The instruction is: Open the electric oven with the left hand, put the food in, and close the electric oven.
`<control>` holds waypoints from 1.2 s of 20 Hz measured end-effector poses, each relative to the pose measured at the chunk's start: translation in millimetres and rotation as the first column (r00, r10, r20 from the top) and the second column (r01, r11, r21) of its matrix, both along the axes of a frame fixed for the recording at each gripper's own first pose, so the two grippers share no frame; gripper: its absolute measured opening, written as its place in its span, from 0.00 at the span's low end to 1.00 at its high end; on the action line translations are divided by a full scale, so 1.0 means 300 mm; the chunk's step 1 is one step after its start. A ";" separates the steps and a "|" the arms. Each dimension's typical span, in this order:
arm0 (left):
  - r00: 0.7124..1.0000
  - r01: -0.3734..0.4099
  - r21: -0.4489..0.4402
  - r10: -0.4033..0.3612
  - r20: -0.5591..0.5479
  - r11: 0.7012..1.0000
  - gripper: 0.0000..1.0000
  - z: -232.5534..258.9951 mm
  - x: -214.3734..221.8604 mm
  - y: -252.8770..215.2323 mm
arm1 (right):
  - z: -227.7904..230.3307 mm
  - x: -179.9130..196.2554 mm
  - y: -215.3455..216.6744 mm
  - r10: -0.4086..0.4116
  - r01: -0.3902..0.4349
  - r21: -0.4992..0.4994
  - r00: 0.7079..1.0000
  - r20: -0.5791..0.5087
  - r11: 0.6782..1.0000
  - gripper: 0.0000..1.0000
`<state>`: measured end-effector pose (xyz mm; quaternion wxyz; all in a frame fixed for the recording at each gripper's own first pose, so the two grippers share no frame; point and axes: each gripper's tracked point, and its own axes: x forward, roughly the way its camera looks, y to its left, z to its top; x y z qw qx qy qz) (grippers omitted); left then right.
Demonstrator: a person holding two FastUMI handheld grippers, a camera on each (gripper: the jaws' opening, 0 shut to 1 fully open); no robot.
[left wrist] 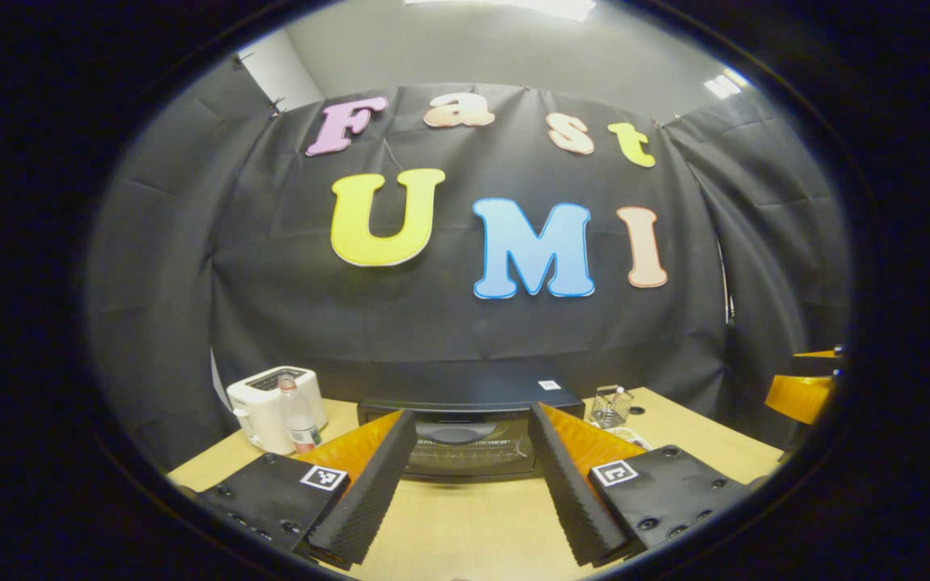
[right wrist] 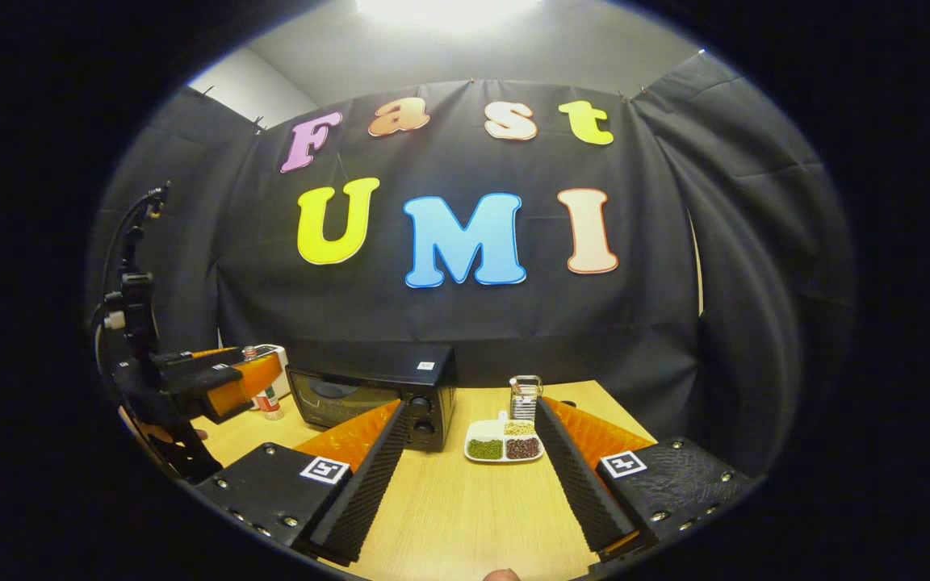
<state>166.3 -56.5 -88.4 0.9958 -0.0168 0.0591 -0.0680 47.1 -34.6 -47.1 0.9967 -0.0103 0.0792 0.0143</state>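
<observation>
Oven (left wrist: 465, 440) sits door-shut, long axis crosswise, facing 2 wide-open, empty grippers: left (left wrist: 469, 484), right (right wrist: 465, 476).

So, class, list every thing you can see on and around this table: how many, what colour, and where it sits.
Electric oven: one, black, back of the table, door shut.
Toaster: one, white, left of the oven.
Bottle: one, clear with a red label, in front of the toaster.
Divided plate: one, white, holding green, pale and dark red beans, right of the oven.
Wire basket: one, metal, behind the plate.
Table: one, light wood.
Left gripper: one, open, facing the oven.
Right gripper: one, open, above the table.
</observation>
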 end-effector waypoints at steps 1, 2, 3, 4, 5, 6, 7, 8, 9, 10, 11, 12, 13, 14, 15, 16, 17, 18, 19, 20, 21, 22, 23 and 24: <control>1.000 -0.018 -0.002 0.018 0.013 1.000 0.97 0.029 -0.050 -0.001 | 0.016 -0.020 -0.019 0.005 -0.005 -0.007 1.000 0.016 1.000 0.97; 0.999 -0.035 -0.006 0.035 0.026 0.999 0.98 0.060 -0.105 0.002 | 0.030 -0.041 -0.034 0.013 -0.013 -0.011 0.999 0.033 1.000 0.97; 0.998 -0.046 -0.010 0.046 0.037 0.999 0.94 0.087 -0.160 0.000 | 0.043 -0.064 -0.042 0.024 -0.023 -0.014 0.999 0.045 1.000 0.97; 0.998 -0.053 -0.008 0.053 0.043 0.999 0.98 0.114 -0.212 -0.001 | 0.047 -0.086 -0.050 0.033 -0.032 -0.016 0.998 0.051 0.999 0.98; 0.997 -0.055 -0.002 0.055 0.047 0.998 0.98 0.130 -0.262 0.002 | 0.054 -0.108 -0.054 0.040 -0.039 -0.017 0.998 0.054 0.999 0.98; 0.998 -0.049 0.002 0.049 0.046 0.999 0.98 0.148 -0.310 -0.006 | 0.063 -0.129 -0.061 0.040 -0.040 -0.016 0.997 0.060 0.999 0.97; 0.998 -0.045 0.004 0.045 0.050 0.999 0.99 0.172 -0.352 -0.006 | 0.074 -0.149 -0.067 0.039 -0.038 -0.014 0.997 0.067 0.999 0.97; 0.997 -0.043 0.002 0.043 0.059 0.999 0.98 0.197 -0.390 -0.003 | 0.082 -0.168 -0.067 0.039 -0.038 -0.010 0.996 0.074 0.999 0.97; 0.997 -0.042 -0.001 0.042 0.068 0.999 0.98 0.203 -0.437 0.002 | 0.090 -0.185 -0.063 0.037 -0.036 -0.006 0.996 0.081 0.999 0.97; 0.997 -0.044 0.000 0.044 0.070 0.999 0.98 0.219 -0.471 0.008 | 0.088 -0.203 -0.059 0.036 -0.036 -0.003 0.996 0.078 0.999 0.97; 0.996 -0.043 0.005 0.043 0.077 0.999 0.98 0.231 -0.502 0.021 | 0.086 -0.222 -0.051 0.037 -0.038 0.001 0.997 0.074 0.999 0.97; 0.995 -0.042 0.014 0.040 0.087 0.999 0.98 0.246 -0.532 0.033 | 0.090 -0.239 -0.039 0.042 -0.042 0.005 0.996 0.076 0.999 0.98; 0.994 -0.040 0.026 0.037 0.101 0.999 0.98 0.259 -0.555 0.042 | 0.097 -0.256 -0.032 0.042 -0.043 0.009 0.996 0.081 0.999 0.98; 0.993 -0.043 0.044 0.038 0.113 0.998 0.98 0.271 -0.573 0.059 | 0.100 -0.270 -0.025 0.040 -0.042 0.012 0.996 0.086 0.999 0.98; 0.992 -0.041 0.058 0.033 0.125 0.997 0.97 0.278 -0.590 0.070 | 0.104 -0.285 -0.018 0.037 -0.038 0.013 0.995 0.089 0.999 0.98; 0.991 -0.040 0.070 0.030 0.131 0.997 0.97 0.283 -0.603 0.082 | 0.104 -0.294 -0.014 0.028 -0.029 0.012 0.996 0.090 1.000 0.98; 0.992 -0.034 0.077 0.024 0.126 0.996 0.98 0.275 -0.614 0.087 | 0.102 -0.305 -0.015 0.014 -0.015 0.011 0.996 0.084 1.000 0.97; 0.991 -0.028 0.079 0.018 0.131 0.997 0.98 0.276 -0.627 0.088 | 0.104 -0.316 -0.011 0.005 -0.006 0.013 0.996 0.084 1.000 0.97; 0.990 -0.025 0.078 0.014 0.138 0.997 0.98 0.281 -0.629 0.093 | 0.115 -0.326 -0.003 -0.001 0.000 0.015 0.996 0.091 1.000 0.98; 0.990 -0.027 0.078 0.016 0.140 0.997 0.98 0.277 -0.632 0.107 | 0.123 -0.336 -0.005 -0.009 0.008 0.013 0.996 0.094 1.000 0.98; 0.990 -0.028 0.077 0.017 0.141 0.997 0.98 0.276 -0.634 0.114 | 0.128 -0.346 -0.008 -0.020 0.019 0.011 0.995 0.097 1.000 0.97; 0.989 -0.032 0.072 0.022 0.145 0.997 0.99 0.278 -0.630 0.124 | 0.130 -0.350 -0.010 -0.027 0.026 0.011 0.995 0.101 1.000 0.97; 0.988 -0.034 0.065 0.024 0.151 0.997 0.98 0.286 -0.631 0.133 | 0.136 -0.356 -0.007 -0.032 0.031 0.014 0.994 0.104 0.999 0.97; 0.988 -0.031 0.058 0.022 0.155 0.998 0.98 0.290 -0.634 0.139 | 0.139 -0.360 -0.007 -0.037 0.036 0.014 0.994 0.106 0.999 0.97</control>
